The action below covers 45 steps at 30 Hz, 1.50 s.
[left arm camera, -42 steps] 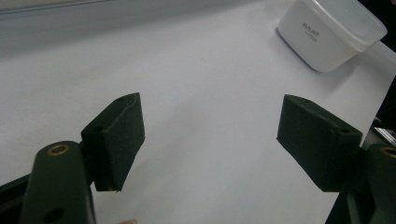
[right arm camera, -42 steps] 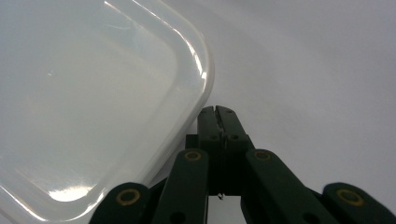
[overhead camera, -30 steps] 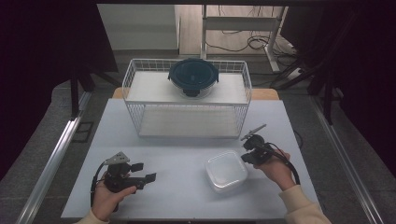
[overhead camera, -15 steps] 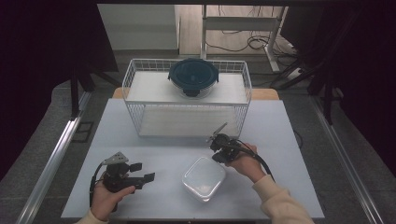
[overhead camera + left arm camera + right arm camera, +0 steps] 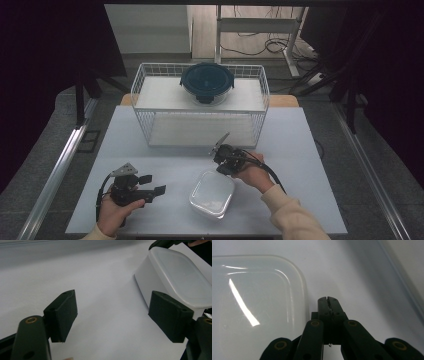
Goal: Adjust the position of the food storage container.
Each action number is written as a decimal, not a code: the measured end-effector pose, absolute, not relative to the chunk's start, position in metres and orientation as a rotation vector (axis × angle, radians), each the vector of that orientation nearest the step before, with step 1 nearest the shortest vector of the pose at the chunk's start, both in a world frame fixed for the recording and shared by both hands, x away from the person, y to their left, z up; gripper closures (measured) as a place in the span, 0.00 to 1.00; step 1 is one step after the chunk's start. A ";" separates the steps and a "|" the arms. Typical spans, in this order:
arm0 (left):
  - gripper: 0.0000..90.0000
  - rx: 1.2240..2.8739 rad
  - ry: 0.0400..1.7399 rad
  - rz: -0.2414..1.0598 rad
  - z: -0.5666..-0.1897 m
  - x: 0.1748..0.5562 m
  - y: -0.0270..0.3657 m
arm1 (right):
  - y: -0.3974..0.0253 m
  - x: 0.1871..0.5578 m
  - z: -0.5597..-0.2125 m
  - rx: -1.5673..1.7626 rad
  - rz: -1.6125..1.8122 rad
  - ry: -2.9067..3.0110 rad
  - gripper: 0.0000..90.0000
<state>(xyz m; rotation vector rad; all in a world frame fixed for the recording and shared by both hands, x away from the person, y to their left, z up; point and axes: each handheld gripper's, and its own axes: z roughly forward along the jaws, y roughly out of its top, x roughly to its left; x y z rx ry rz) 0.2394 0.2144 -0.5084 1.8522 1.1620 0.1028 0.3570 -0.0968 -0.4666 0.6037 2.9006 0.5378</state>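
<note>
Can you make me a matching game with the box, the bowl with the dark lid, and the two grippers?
Things:
1. plastic box
2. bowl with dark lid
3. left gripper
4. right gripper

States or places:
A. on top of the wire rack
B. jaws wide open
C. jaws shut
D. on the table, between the hands

Pairs: 1-D, 2-A, 3-B, 4-C

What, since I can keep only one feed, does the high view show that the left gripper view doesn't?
High view: the wire basket and the dark-lidded bowl on it. Left gripper view: the left gripper up close, jaws wide open, nothing between them, one jaw in front of the box. Both: the box and the table.
</note>
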 end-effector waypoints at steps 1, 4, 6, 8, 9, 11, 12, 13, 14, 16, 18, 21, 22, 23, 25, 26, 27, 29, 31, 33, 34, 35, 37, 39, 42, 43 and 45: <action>0.25 1.852 1.162 0.103 -0.508 0.239 0.215 | -0.099 0.356 -0.464 0.604 0.539 2.885 0.99; 0.25 1.850 1.164 0.103 -0.508 0.239 0.215 | -0.108 0.350 -0.452 0.626 0.582 2.852 0.99; 0.25 1.848 1.165 0.103 -0.508 0.239 0.215 | -0.115 0.344 -0.442 0.633 0.622 2.836 0.99; 0.25 1.851 1.162 0.106 -0.508 0.239 0.215 | -0.120 0.332 -0.433 0.635 0.685 2.835 0.99; 0.25 1.851 1.162 0.106 -0.508 0.239 0.215 | -0.122 0.325 -0.428 0.626 0.712 2.838 0.99; 0.25 1.845 1.165 0.107 -0.508 0.239 0.215 | -0.122 0.308 -0.422 0.591 0.757 2.866 0.99; 0.25 1.844 1.167 0.104 -0.508 0.239 0.214 | -0.121 0.299 -0.420 0.563 0.769 2.879 0.99; 0.25 1.844 1.168 0.103 -0.508 0.239 0.214 | -0.120 0.289 -0.419 0.529 0.772 2.887 0.99; 0.25 1.849 1.165 0.105 -0.508 0.239 0.215 | -0.118 0.279 -0.418 0.494 0.772 2.905 0.99; 0.25 1.849 1.168 0.104 -0.508 0.240 0.215 | -0.114 0.261 -0.420 0.442 0.775 2.939 0.99; 0.25 1.847 1.169 0.104 -0.508 0.240 0.215 | -0.111 0.245 -0.424 0.392 0.751 2.970 0.99; 0.25 1.848 1.168 0.106 -0.508 0.240 0.215 | -0.108 0.230 -0.434 0.351 0.733 3.010 0.99; 0.25 1.846 1.171 0.104 -0.508 0.240 0.215 | -0.108 0.227 -0.438 0.342 0.725 3.023 0.99; 0.25 1.847 1.171 0.105 -0.508 0.240 0.215 | -0.107 0.224 -0.442 0.346 0.726 3.037 0.99; 0.25 1.849 1.171 0.105 -0.508 0.240 0.215 | -0.107 0.222 -0.449 0.345 0.725 3.060 0.99; 0.25 1.850 1.172 0.105 -0.508 0.240 0.215 | -0.108 0.221 -0.453 0.343 0.714 3.063 0.99; 0.25 1.850 1.172 0.105 -0.509 0.240 0.215 | -0.108 0.220 -0.456 0.343 0.698 3.062 0.99; 0.25 1.851 1.172 0.108 -0.509 0.240 0.215 | -0.109 0.221 -0.461 0.361 0.697 3.064 0.99; 0.25 1.849 1.173 0.108 -0.509 0.240 0.216 | -0.110 0.221 -0.464 0.362 0.690 3.051 0.99; 0.25 1.848 1.177 0.106 -0.510 0.241 0.216 | -0.112 0.222 -0.464 0.368 0.686 3.037 0.99; 0.25 1.849 1.178 0.105 -0.510 0.241 0.216 | -0.113 0.223 -0.464 0.372 0.685 3.033 0.99; 0.25 1.849 1.178 0.104 -0.510 0.241 0.215 | -0.115 0.224 -0.463 0.377 0.678 3.024 0.99; 0.25 1.849 1.178 0.102 -0.510 0.240 0.215 | -0.118 0.228 -0.463 0.387 0.668 3.013 0.99; 0.25 1.849 1.178 0.102 -0.510 0.240 0.214 | -0.121 0.232 -0.463 0.403 0.659 2.993 0.99; 0.25 1.847 1.179 0.102 -0.510 0.240 0.214 | -0.125 0.240 -0.463 0.428 0.665 2.981 0.99; 0.25 1.846 1.179 0.102 -0.510 0.240 0.214 | -0.126 0.242 -0.464 0.443 0.661 2.971 0.99; 0.25 1.845 1.179 0.104 -0.510 0.240 0.215 | -0.128 0.246 -0.464 0.458 0.655 2.955 0.99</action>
